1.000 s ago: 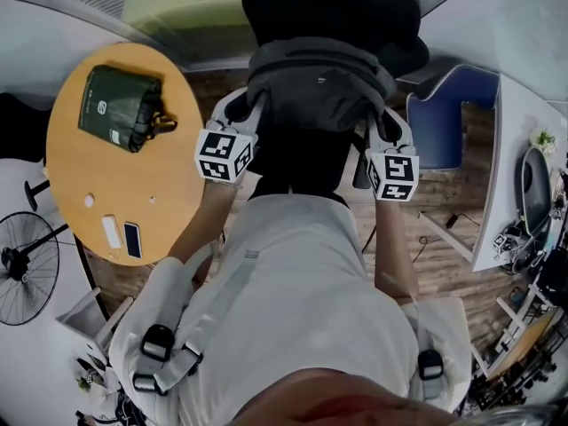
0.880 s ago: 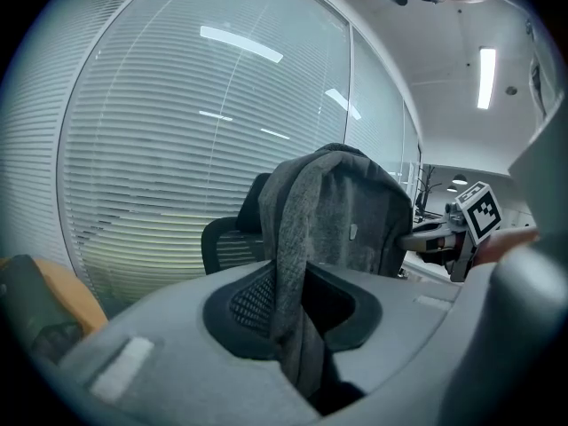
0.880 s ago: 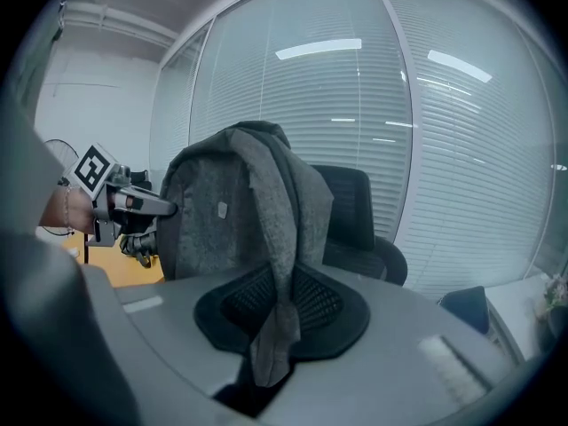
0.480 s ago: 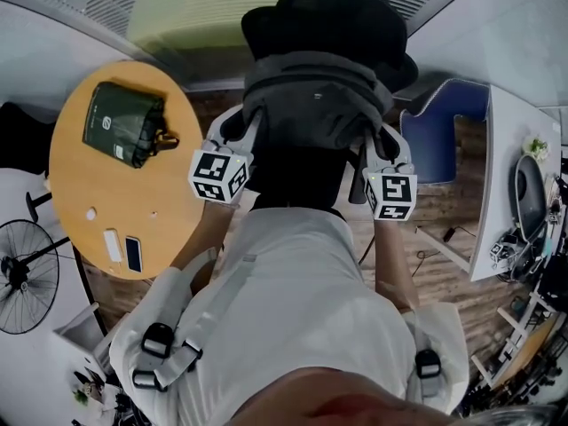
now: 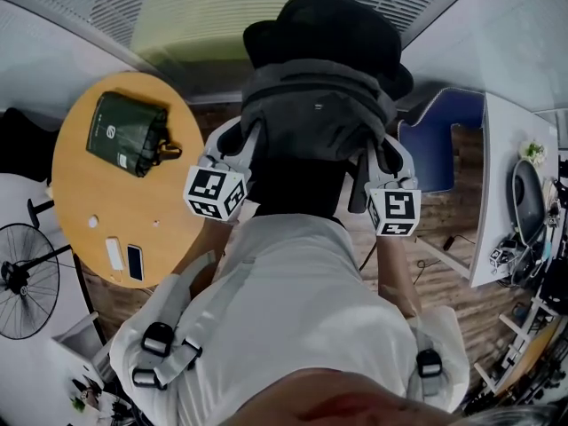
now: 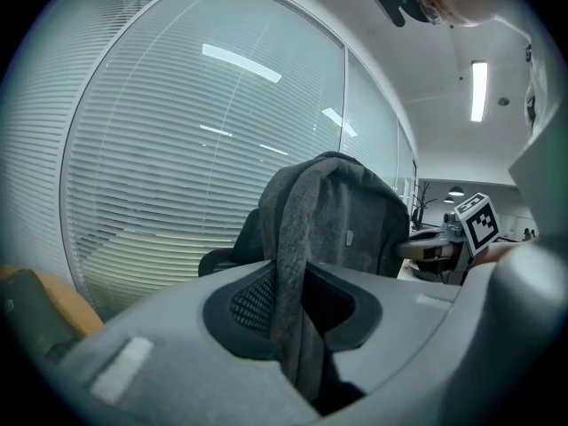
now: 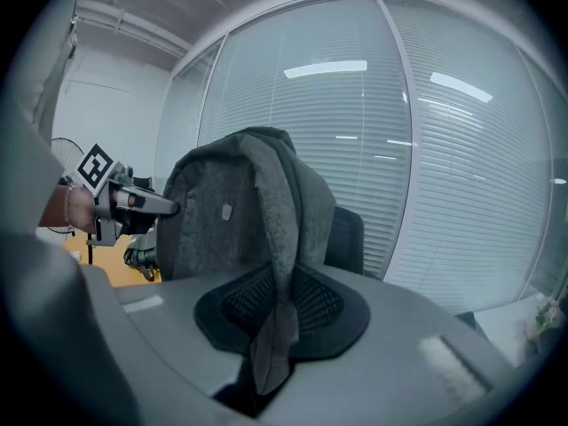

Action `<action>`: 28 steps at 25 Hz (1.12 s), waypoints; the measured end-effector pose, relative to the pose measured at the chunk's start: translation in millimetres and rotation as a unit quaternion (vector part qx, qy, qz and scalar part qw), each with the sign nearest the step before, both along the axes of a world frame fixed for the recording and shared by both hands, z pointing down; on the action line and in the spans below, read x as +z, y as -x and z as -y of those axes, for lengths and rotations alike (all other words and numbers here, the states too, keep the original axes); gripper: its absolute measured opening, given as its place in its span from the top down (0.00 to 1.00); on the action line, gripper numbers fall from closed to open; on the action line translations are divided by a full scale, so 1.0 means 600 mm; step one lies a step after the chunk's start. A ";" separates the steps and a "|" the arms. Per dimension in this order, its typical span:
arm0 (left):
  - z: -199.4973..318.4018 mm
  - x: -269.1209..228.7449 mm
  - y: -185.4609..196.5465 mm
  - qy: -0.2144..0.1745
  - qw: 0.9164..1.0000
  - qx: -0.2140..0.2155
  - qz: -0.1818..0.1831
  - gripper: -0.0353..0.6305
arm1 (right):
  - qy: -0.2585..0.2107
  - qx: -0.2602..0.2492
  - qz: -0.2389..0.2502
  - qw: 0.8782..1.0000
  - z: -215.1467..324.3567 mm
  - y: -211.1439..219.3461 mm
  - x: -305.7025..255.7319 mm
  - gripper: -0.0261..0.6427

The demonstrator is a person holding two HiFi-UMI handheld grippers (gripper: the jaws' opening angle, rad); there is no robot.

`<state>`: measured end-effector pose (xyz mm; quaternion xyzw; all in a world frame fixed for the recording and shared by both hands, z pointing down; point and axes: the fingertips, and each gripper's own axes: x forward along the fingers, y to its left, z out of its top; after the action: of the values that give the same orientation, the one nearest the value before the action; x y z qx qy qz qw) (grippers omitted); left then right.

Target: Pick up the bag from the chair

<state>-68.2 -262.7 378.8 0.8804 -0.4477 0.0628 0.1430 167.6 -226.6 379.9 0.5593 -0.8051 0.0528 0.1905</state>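
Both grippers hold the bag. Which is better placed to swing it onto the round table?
Left, probably: the left gripper, shut on a strap of the bag, is nearest the table. The right gripper grips the other strap on the bag's far side.

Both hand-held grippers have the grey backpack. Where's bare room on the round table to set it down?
For the grey backpack, the round table is bare across its middle and right side, between the green bag at its far end and the phone and white card at its near edge. The white desk at right is crowded.
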 end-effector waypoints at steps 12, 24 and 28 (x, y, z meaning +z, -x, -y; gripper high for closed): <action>-0.014 -0.063 0.009 -0.034 0.999 0.000 -0.013 0.85 | -0.027 -0.002 0.013 1.000 -0.022 0.014 -0.063 0.89; -0.016 -0.115 0.019 -0.067 0.997 -0.013 -0.022 0.85 | -0.052 0.003 0.036 0.998 -0.019 0.023 -0.116 0.89; -0.016 -0.124 0.020 -0.074 0.997 -0.018 -0.025 0.85 | -0.055 0.005 0.044 0.997 -0.020 0.025 -0.122 0.89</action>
<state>-80.4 -252.9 304.5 0.8818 -0.4629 0.0051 0.0898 152.8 -214.8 306.4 0.5701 -0.8115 0.0339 0.1235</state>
